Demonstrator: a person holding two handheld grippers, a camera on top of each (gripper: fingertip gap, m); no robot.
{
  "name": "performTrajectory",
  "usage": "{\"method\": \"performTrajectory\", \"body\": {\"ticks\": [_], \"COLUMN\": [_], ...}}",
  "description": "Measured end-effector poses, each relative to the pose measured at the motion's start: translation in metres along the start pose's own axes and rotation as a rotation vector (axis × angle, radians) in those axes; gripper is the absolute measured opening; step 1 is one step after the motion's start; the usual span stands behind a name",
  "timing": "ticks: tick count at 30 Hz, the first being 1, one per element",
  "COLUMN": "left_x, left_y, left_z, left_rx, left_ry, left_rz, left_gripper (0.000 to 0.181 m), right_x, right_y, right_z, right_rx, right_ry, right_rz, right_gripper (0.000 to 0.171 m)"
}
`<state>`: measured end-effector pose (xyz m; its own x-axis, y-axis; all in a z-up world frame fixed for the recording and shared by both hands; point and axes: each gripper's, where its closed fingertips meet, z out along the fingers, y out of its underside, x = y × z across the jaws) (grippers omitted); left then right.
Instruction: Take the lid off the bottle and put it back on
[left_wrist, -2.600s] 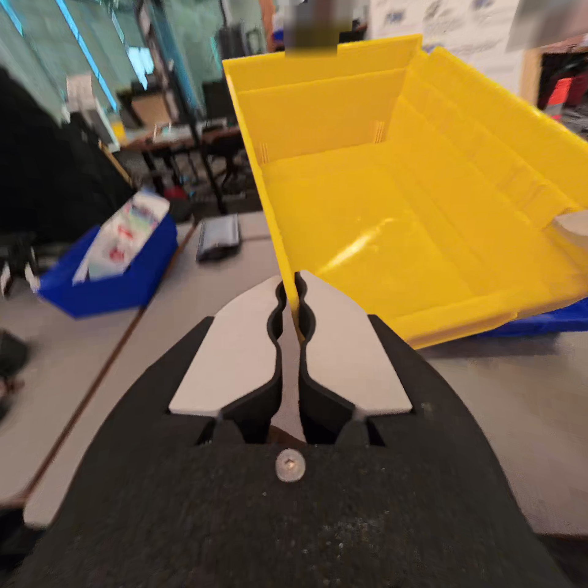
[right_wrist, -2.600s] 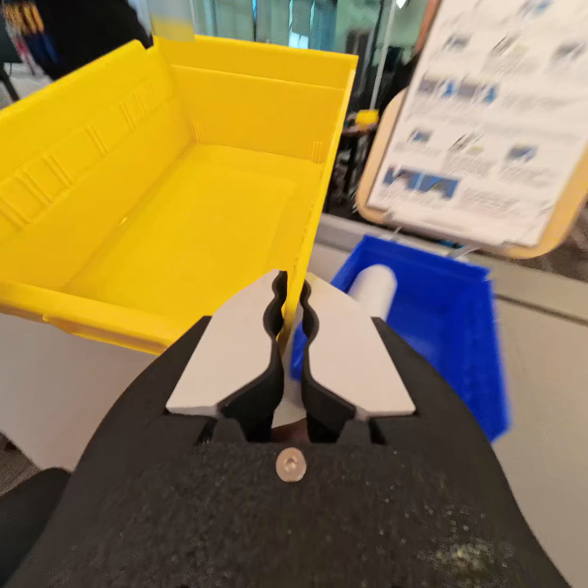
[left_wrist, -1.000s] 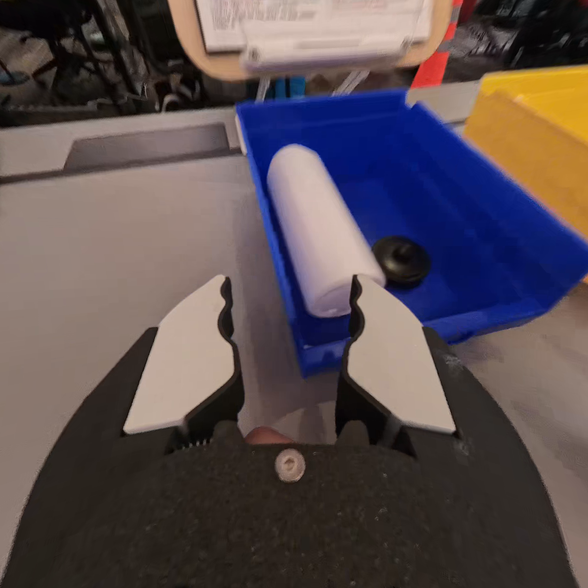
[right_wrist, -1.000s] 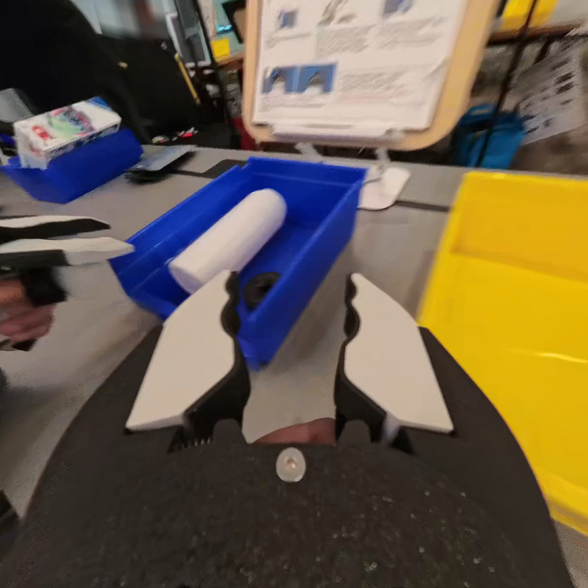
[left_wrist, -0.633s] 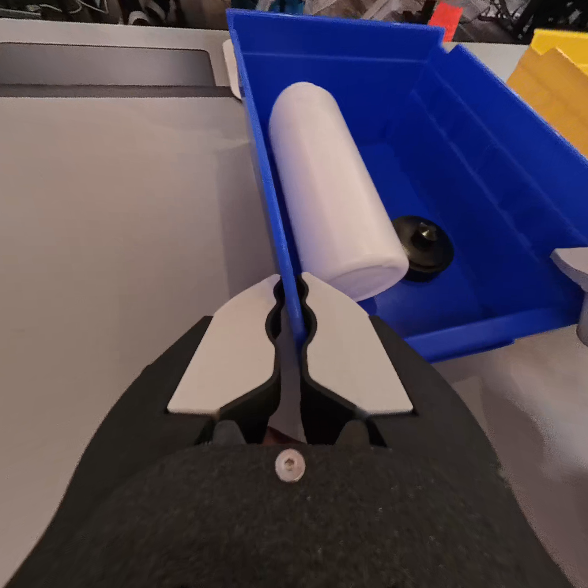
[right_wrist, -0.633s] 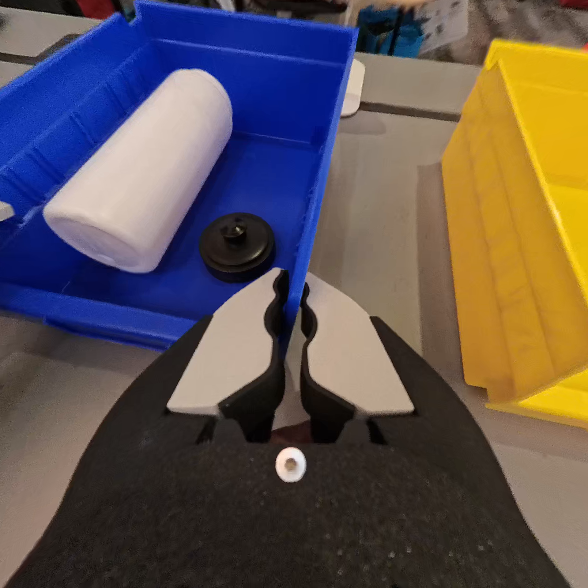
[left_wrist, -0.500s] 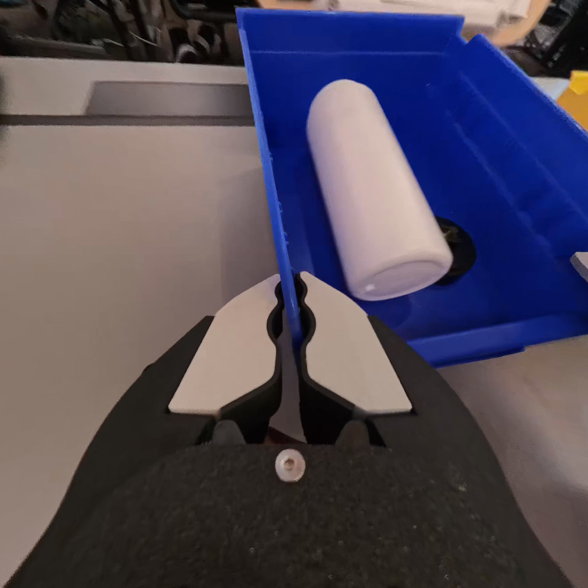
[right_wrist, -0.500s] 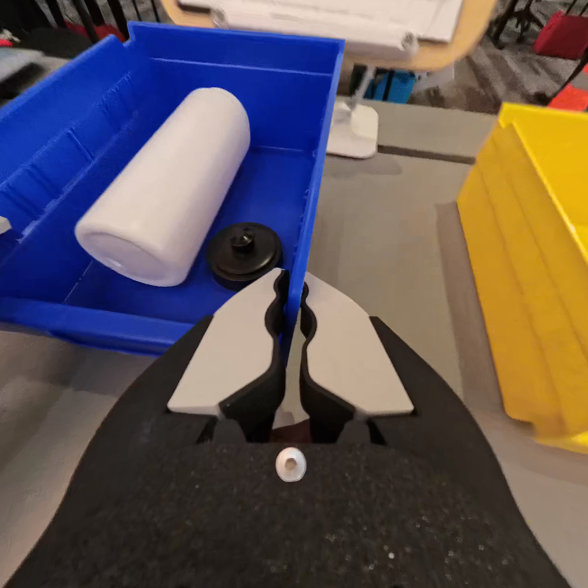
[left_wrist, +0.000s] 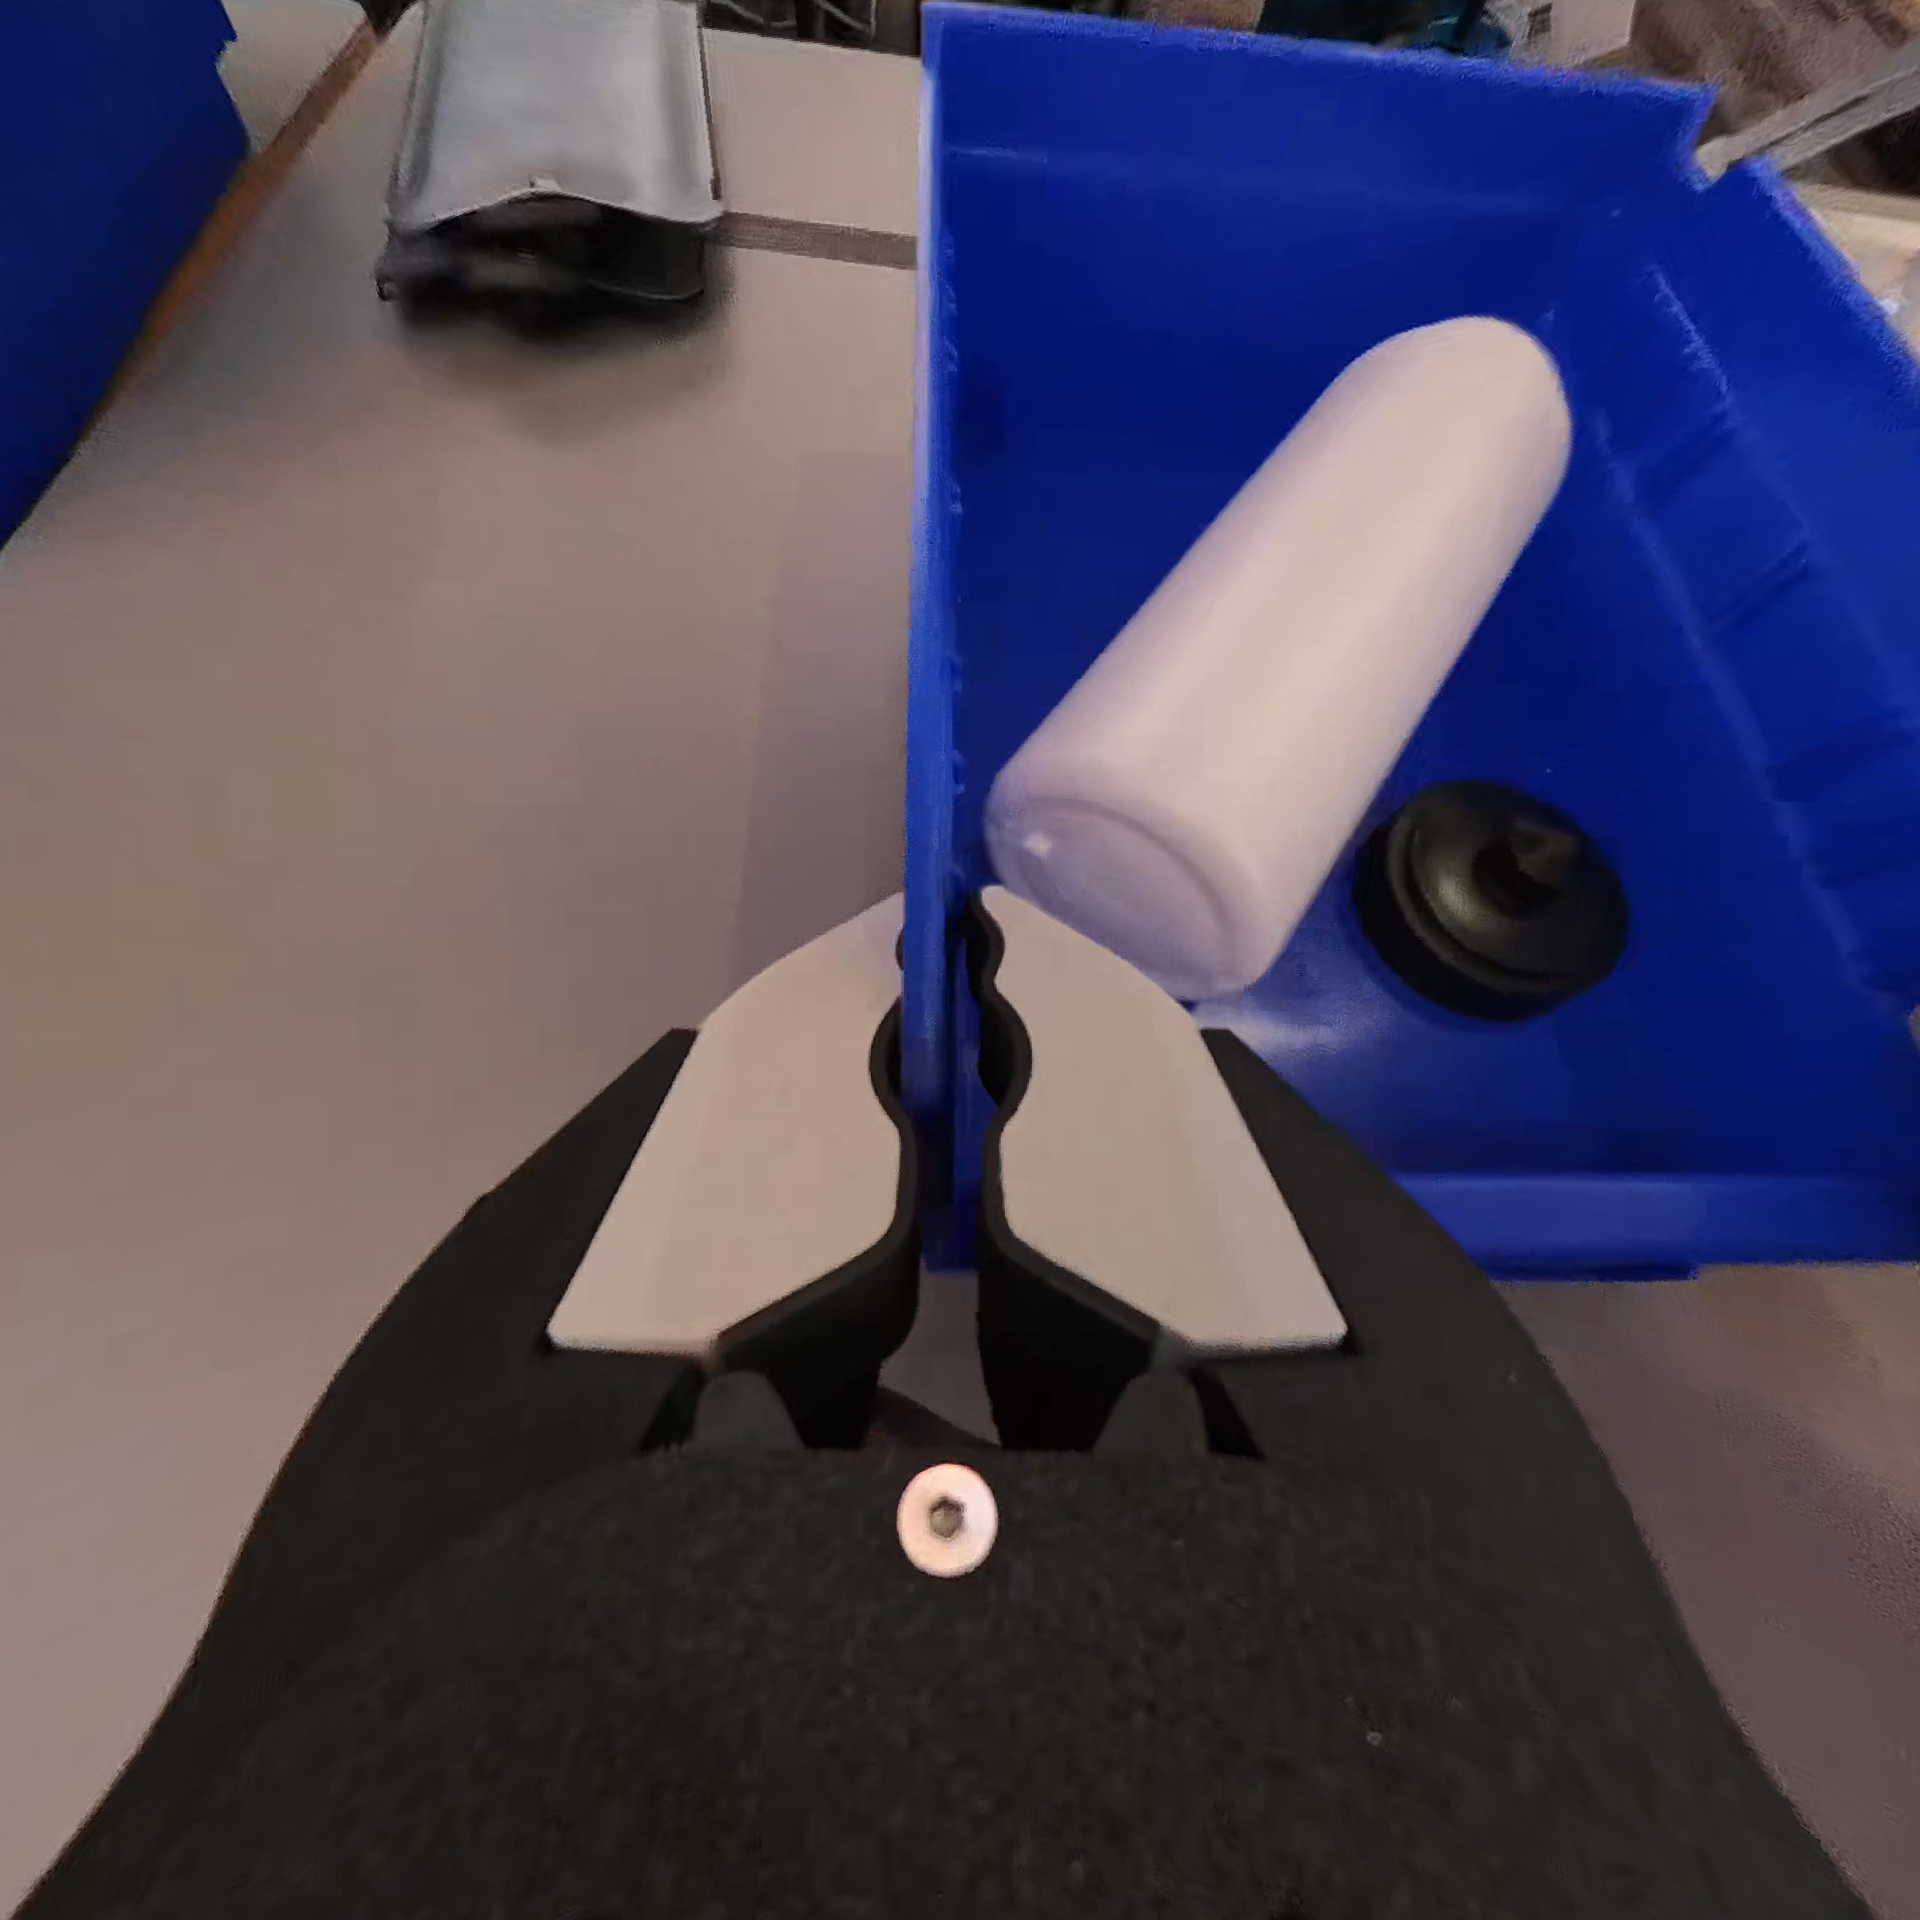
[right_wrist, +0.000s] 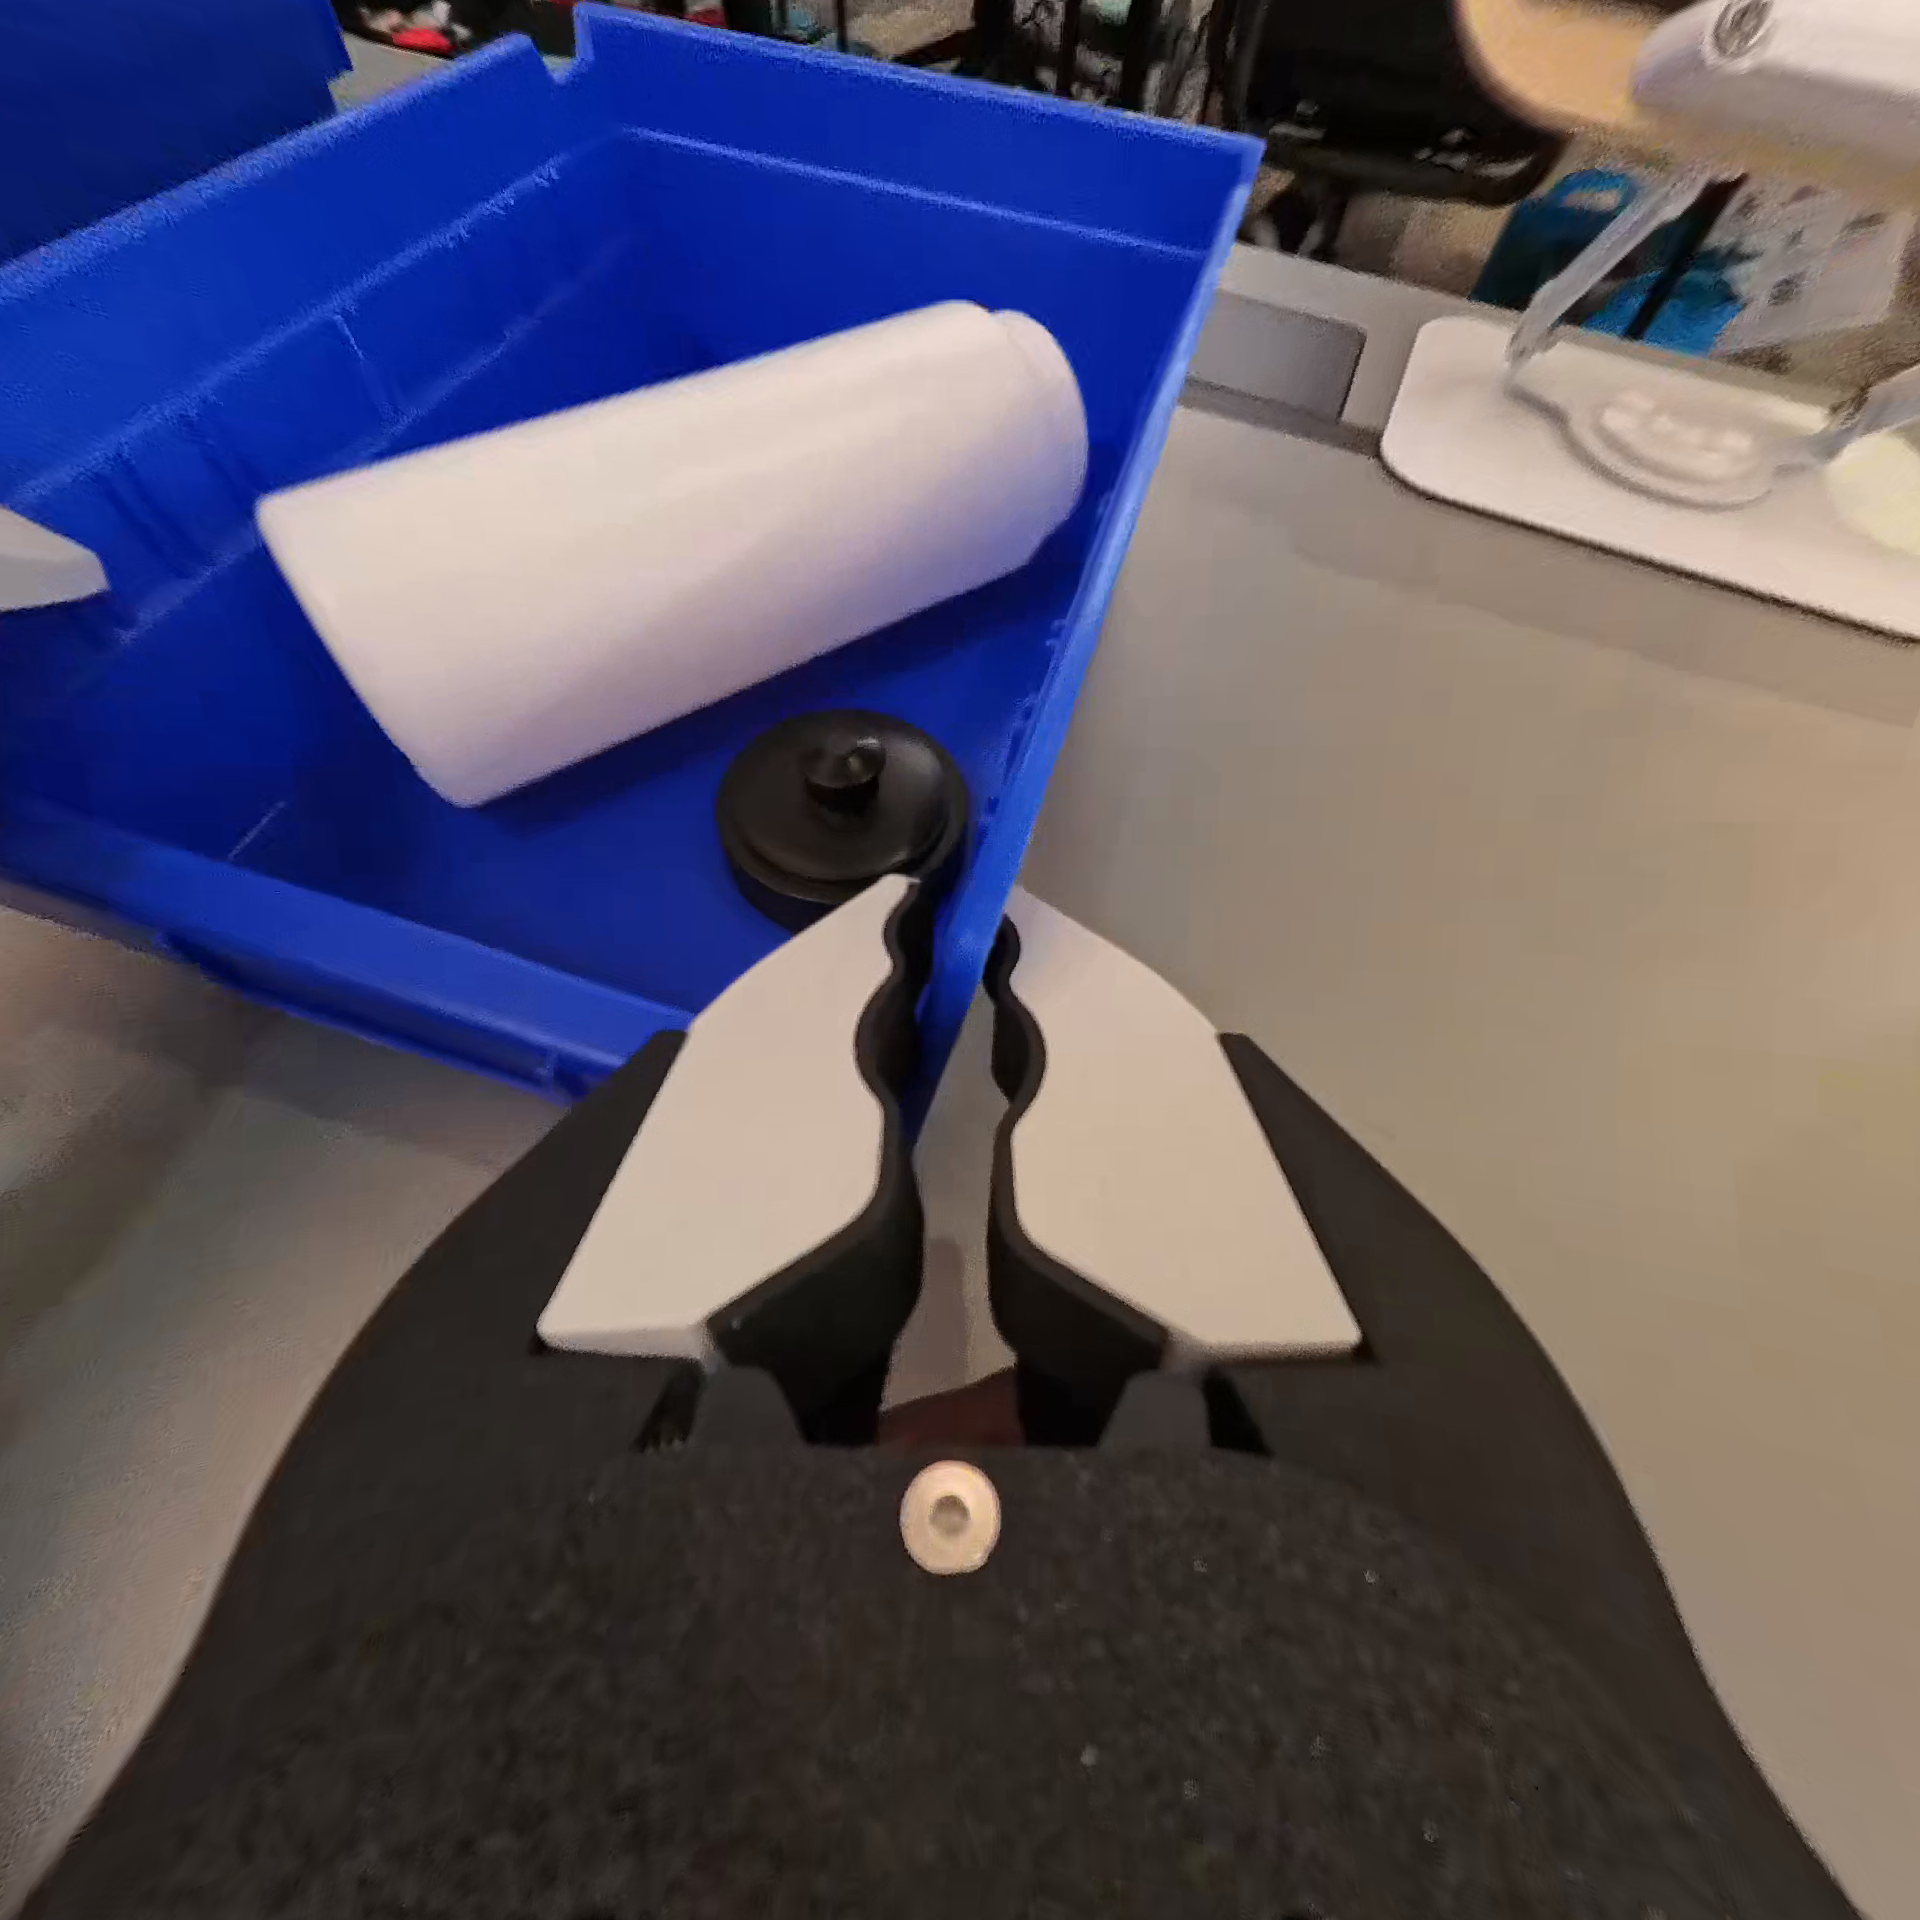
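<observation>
A bright blue bin holds a plain white bottle and a black lid. The bench is flat pale grey. Both tongs, left and right, have light grey fingers edged in black, on speckled black bodies with one white screw each. A white stand base sits behind.

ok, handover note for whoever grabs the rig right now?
Left tool: shut on the blue bin's left wall.
Right tool: shut on the same bin's right wall.
White bottle lies on its side in the bin; black lid sits loose beside it, in the near right corner.
Done: lid is off.
Left: release the bin, get the bottle and lid out, fit the lid back on.
</observation>
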<state>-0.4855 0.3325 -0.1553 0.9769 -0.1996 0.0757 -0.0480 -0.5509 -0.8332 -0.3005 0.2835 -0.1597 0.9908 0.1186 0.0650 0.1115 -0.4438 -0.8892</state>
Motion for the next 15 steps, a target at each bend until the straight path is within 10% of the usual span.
{"method": "performTrajectory", "body": {"ticks": [10, 15], "left_x": [0.008, 0.123], "left_y": [-0.058, -0.041], "left_z": [-0.066, -0.115], "left_rx": [0.202, 0.216], "left_ry": [-0.009, 0.337], "left_rz": [-0.067, -0.011], "left_gripper": [0.045, 0.057], "right_x": [-0.011, 0.086], "right_y": [-0.005, -0.009], "right_z": [-0.074, -0.140], "right_rx": [-0.054, 0.100], "right_ry": [-0.510, -0.501], "right_rz": [0.102, 0.024], "right_gripper": [0.028, 0.031]}}
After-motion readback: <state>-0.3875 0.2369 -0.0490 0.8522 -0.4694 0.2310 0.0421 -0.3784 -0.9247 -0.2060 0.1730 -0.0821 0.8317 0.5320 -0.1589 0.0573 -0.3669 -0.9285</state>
